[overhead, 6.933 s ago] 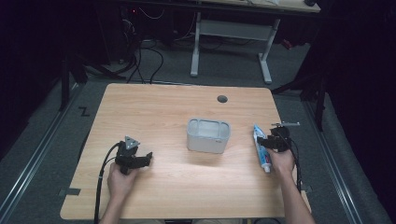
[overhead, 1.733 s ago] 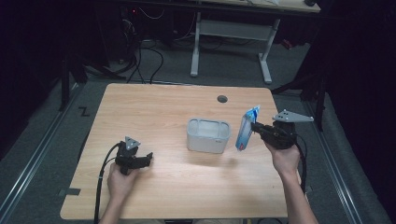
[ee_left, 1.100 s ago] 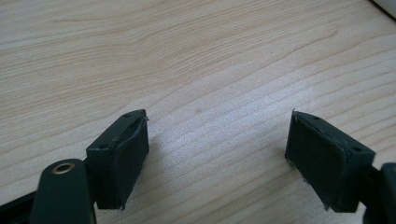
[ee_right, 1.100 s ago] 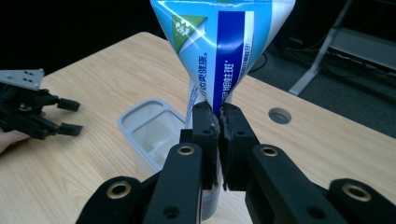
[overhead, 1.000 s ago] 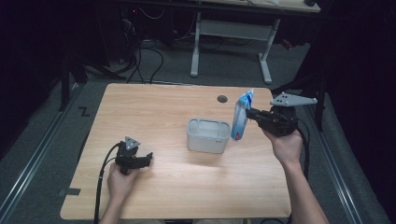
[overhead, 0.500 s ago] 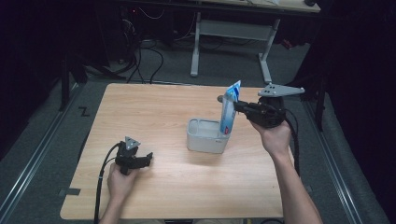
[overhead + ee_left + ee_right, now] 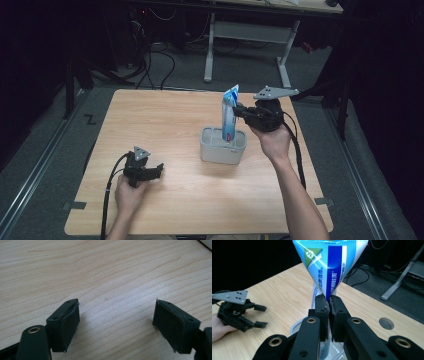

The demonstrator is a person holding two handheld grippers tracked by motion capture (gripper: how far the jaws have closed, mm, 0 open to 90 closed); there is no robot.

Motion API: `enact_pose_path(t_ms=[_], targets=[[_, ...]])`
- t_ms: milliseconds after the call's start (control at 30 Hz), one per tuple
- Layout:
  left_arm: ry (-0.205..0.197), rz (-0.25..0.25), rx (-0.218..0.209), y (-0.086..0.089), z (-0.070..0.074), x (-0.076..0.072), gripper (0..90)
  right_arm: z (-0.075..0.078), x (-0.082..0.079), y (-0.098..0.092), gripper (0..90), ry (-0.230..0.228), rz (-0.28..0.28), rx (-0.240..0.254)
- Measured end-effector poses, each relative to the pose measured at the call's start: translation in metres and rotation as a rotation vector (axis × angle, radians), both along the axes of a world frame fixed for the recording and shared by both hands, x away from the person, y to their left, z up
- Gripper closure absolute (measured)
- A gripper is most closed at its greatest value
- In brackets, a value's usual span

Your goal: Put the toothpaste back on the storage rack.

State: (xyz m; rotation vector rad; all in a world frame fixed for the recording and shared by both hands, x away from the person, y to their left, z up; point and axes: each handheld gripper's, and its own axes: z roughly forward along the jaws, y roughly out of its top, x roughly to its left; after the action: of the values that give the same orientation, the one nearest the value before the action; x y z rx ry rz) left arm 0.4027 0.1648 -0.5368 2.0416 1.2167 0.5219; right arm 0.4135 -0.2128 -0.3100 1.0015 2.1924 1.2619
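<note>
A blue and white toothpaste tube [image 7: 229, 116] stands upright, crimped end up, with its lower end inside the grey bin [image 7: 215, 150] at the table's middle. My right gripper [image 7: 238, 111] is shut on the tube from the right; in the right gripper view its jaws pinch the tube [image 7: 329, 267] just below the flared end, gripper [image 7: 329, 306]. My left gripper [image 7: 159, 170] rests on the table at the front left, held by a hand, open with nothing between its pads [image 7: 71, 320]; bare wood lies under it, gripper [image 7: 116, 325].
The wooden table [image 7: 165, 120] has a round cable hole [image 7: 386, 323] at its back right. Behind the table stand a desk frame [image 7: 245, 35] and cables [image 7: 150, 55] on the floor. The left gripper [image 7: 239, 310] also appears in the right gripper view.
My right gripper has carried the tube leftward from beside the bin to over it, turning it upright, and its lower end now sits in the bin. The left gripper has stayed put.
</note>
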Motion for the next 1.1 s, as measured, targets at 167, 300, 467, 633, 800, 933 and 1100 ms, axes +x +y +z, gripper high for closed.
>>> enact_pose_path(t_ms=[167, 300, 467, 633, 800, 933, 1100], targets=[[0.000, 0.000, 0.000, 0.000, 0.000, 0.000, 21.6, -0.008, 0.004, 0.006, 85.7, 0.006, -0.007, -0.021], [0.001, 0.002, -0.005, 0.000, 0.000, 0.000, 21.9, -0.016, 0.009, 0.007, 85.6, 0.016, -0.009, -0.024], [0.003, 0.002, -0.005, 0.000, 0.000, 0.001, 22.4, -0.029, 0.015, 0.012, 85.7, 0.031, -0.017, -0.042], [0.003, 0.002, -0.005, 0.000, 0.000, 0.001, 22.4, -0.039, 0.017, 0.016, 85.7, 0.046, -0.016, -0.056], [0.003, 0.002, -0.005, 0.000, 0.000, 0.001, 22.4, -0.046, 0.018, 0.017, 85.6, 0.052, -0.015, -0.072], [0.003, 0.003, -0.005, 0.000, 0.000, 0.001, 22.4, -0.050, 0.018, 0.018, 85.5, 0.058, -0.023, -0.082], [0.003, 0.002, -0.005, 0.000, 0.000, 0.001, 22.3, -0.057, 0.018, 0.021, 85.5, 0.068, -0.019, -0.102]])
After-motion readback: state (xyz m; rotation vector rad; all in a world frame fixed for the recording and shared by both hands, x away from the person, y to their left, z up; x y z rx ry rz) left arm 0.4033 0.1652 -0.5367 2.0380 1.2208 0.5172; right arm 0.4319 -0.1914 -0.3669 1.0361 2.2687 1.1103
